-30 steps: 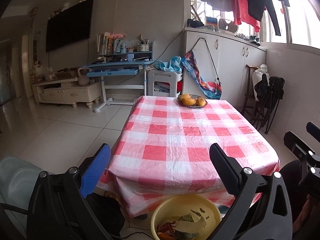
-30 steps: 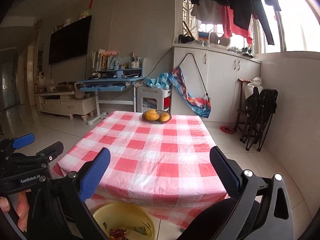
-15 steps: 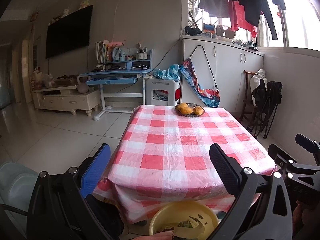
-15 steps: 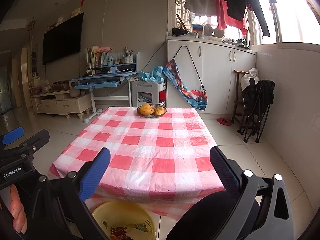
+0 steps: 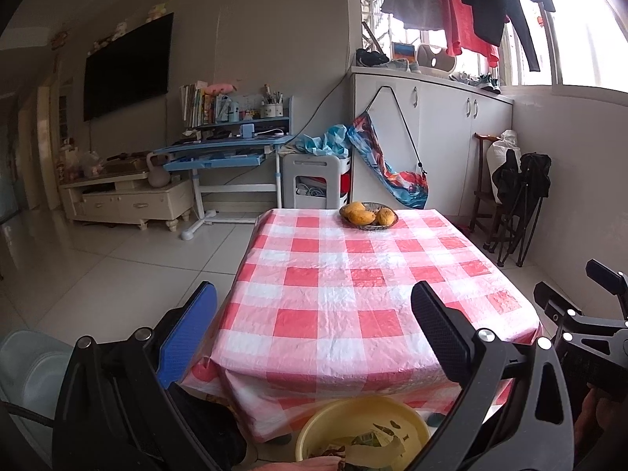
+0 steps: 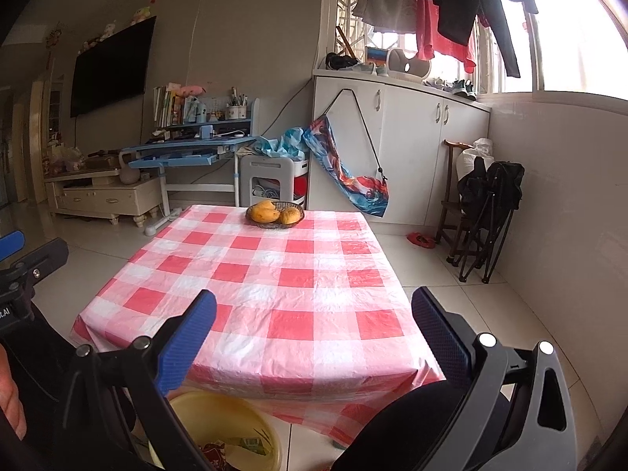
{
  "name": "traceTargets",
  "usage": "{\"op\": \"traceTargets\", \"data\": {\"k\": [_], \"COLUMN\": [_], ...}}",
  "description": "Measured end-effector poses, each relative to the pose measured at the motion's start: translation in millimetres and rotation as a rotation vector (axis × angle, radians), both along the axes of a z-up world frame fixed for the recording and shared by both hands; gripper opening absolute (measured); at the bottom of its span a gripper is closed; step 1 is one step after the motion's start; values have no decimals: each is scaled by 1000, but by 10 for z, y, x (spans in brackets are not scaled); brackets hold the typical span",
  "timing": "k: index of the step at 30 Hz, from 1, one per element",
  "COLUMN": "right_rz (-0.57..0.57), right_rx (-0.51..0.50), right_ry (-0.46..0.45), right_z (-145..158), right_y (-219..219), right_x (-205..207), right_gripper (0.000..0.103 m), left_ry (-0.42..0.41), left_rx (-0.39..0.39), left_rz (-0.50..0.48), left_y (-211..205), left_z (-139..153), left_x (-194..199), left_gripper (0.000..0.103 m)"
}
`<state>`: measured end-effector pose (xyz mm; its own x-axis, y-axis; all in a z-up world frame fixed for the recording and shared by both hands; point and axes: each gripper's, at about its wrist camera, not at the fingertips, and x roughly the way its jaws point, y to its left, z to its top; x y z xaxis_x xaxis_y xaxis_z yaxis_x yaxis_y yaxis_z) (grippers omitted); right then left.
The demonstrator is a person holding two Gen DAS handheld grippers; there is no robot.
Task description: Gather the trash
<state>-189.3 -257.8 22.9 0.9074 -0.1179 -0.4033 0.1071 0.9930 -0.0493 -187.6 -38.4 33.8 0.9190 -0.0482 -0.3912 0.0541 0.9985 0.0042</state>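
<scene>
Both grippers spread, empty: left gripper [image 5: 314, 333], right gripper [image 6: 314, 333]; trash [image 5: 373, 445] in yellow basin [image 5: 314, 428] below them

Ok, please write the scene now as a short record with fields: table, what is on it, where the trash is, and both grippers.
table: low table under a red and white checked cloth
on the table: one dark bowl of mangoes at the far end; no trash visible on the cloth
trash: scraps lie in the yellow basin on the floor at the near edge of the table
left gripper: jaws open, holding nothing
right gripper: jaws open, holding nothing
task status: seems finished, judging by the cloth
</scene>
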Motion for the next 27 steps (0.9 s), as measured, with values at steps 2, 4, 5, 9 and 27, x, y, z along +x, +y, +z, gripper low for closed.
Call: {"op": "traceTargets", "data": {"k": [2,4,5,9,27], "right_rz": [-18,-36,-43,-78,-73], "right_rx": [9,8,3,-19,-48], "right_ry": [15,24,29,54,68], "right_z": [-7,-13,-16,-35,-178], "right_y": [-63,-107,-128,-197,-140], "right_x": [15,20,22,81,69], "right_gripper": [95,95,95,95,95], "left_ry": [-10,-7,-4,-4,61], "left_rx": [-5,-5,-1,22,22], "left_rz": [0,-6,-10,-16,-37], "left_y": [-3,-15,-25,-60,-177], "left_z": [48,71,84,131,-217], "left_x": [-11,-7,1,31,72], "left_gripper": [96,96,96,96,96]}}
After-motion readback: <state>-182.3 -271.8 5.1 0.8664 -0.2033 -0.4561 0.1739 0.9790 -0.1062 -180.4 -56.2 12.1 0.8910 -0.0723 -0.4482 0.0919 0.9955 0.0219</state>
